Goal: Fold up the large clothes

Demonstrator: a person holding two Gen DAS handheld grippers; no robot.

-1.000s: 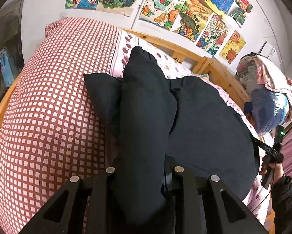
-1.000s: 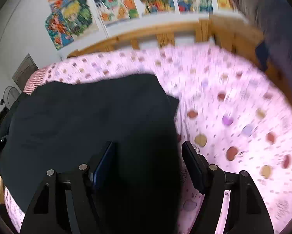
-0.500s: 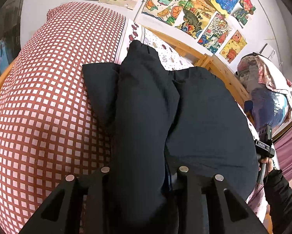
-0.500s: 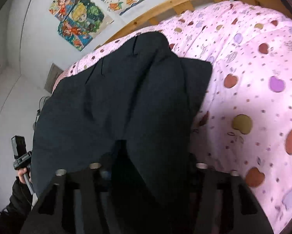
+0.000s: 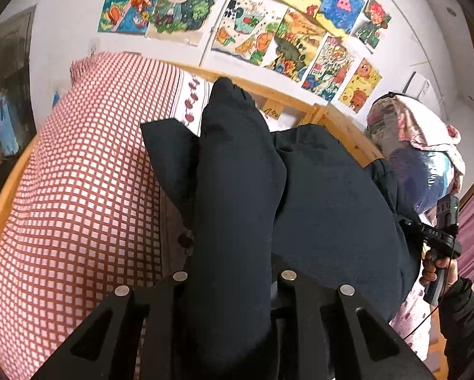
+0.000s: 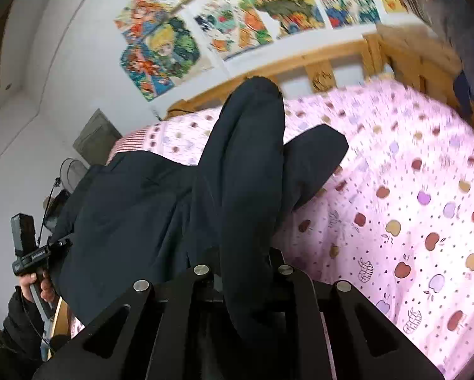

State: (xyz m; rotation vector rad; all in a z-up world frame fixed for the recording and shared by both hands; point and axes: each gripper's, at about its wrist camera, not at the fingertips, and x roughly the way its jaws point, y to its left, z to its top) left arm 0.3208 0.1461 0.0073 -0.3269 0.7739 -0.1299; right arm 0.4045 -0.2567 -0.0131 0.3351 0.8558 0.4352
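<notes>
Checked quilt (image 5: 78,190): lies at the far left of the bed, bare, with only the garment's left corner resting against its edge.
Left gripper (image 5: 230,281): clamped on a bunched ridge of the dark garment (image 5: 325,202); it now sits higher than half a second ago, so more wall and drawings show above the bed.
Dark garment: spread over the middle of the bed, its near edge drawn up into a ridge at each gripper, the far part still flat on the bedding.
Right gripper (image 6: 243,262): shut on the other bunch of cloth; open a second ago, it has since closed and is now rising.
Pink apple-print sheet (image 6: 411,221): uncovered to the right of the cloth.
Meaning: both corners look secured and lifted together, so the near edge is likely ready to be carried towards the wooden headboard (image 6: 332,63) for the fold.
</notes>
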